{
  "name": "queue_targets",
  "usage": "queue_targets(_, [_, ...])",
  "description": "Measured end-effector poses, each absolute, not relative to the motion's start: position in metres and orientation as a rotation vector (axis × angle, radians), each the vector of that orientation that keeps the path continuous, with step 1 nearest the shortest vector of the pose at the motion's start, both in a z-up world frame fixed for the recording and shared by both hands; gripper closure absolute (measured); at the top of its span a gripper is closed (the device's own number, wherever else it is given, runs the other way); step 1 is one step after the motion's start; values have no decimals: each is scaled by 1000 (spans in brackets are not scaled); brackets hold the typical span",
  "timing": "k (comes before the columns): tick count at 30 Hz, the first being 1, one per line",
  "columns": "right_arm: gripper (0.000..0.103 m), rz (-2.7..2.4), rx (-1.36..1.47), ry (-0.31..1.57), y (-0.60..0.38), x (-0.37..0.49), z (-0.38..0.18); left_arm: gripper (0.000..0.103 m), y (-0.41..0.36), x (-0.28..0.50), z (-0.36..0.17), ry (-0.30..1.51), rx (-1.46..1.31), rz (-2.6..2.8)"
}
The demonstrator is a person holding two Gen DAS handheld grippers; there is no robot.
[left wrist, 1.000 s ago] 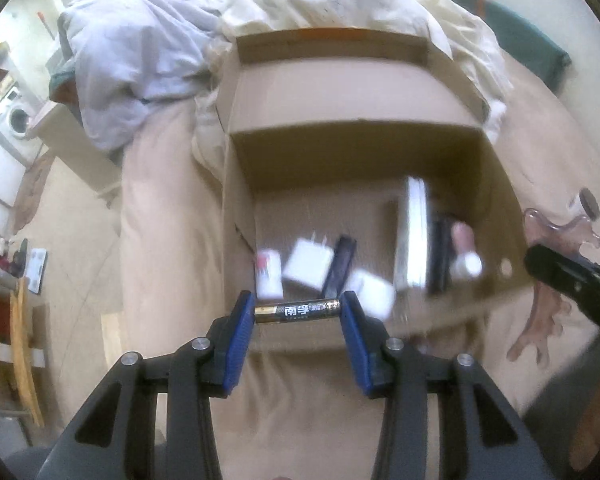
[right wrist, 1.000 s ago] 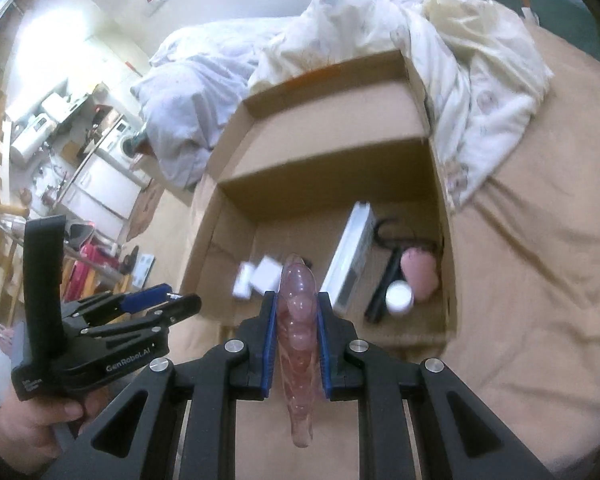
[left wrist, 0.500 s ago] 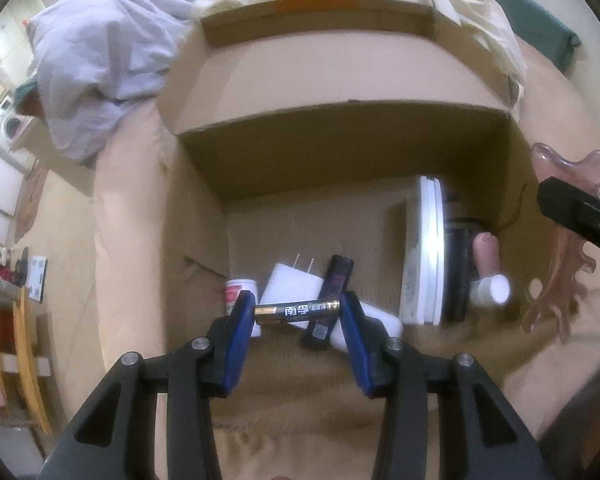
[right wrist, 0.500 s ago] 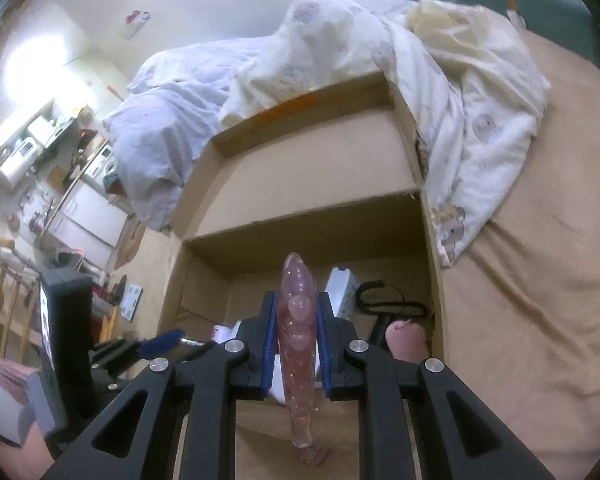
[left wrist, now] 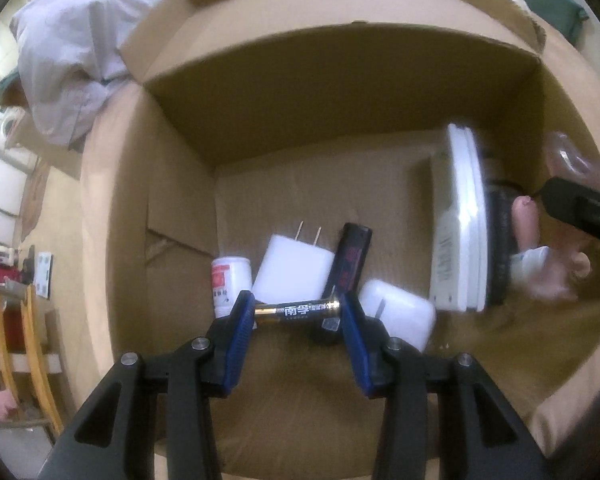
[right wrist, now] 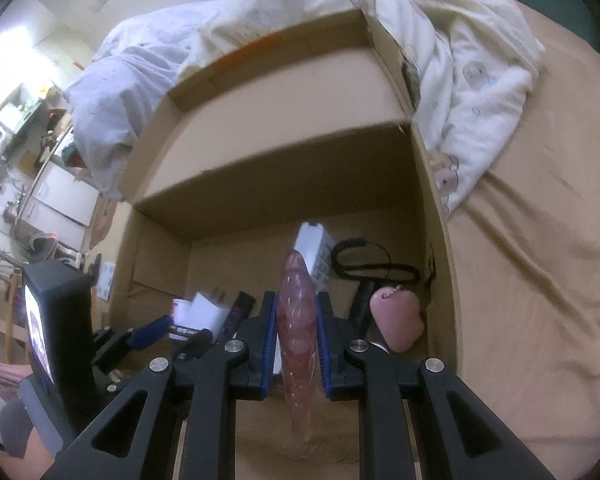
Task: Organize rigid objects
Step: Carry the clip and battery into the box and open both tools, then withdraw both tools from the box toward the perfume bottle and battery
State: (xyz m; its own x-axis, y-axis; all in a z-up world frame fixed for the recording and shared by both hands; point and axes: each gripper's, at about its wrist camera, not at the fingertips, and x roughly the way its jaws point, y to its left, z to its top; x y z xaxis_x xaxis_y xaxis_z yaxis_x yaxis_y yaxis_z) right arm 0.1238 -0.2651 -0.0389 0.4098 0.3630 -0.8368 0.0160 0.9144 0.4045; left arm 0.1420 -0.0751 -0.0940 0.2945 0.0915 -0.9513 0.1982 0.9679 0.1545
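In the box on the bed, the can lies left of the charger; the flat case stands right, bedding behind.

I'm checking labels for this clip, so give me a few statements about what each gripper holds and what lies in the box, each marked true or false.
1. The left gripper holds a battery crosswise between its fingers. True.
2. The right gripper is open with nothing in it. False: it is shut on a translucent pink object.
3. A white charger plug lies in the cardboard box, prongs toward the far wall. True.
4. The cardboard box stands on a wooden table. False: it sits on a bed with a tan sheet.
5. The battery already lies on the box floor. False: it is clamped in the left gripper.
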Motion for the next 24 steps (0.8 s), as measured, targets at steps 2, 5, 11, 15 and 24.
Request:
queue_targets(2, [85,211,387,1154,-267,123,-45,60,-76,142,-94,1281,270,-57])
queue_targets(5, [82,182,401,1193,-268,123,-52,35,-81,141,-93,1300,272,-49])
queue_targets(11, [23,190,477,1144,-280,114,-38,8,-81,143,-72,1317,193,41])
queue_targets(15, [12,200,515,1133,-290,96,-33,8,-74,140,-55,1286,148,121])
queue_targets(24, [0,226,417,1032,-283,44,-7,8,-57,119,-31,1280,74,281])
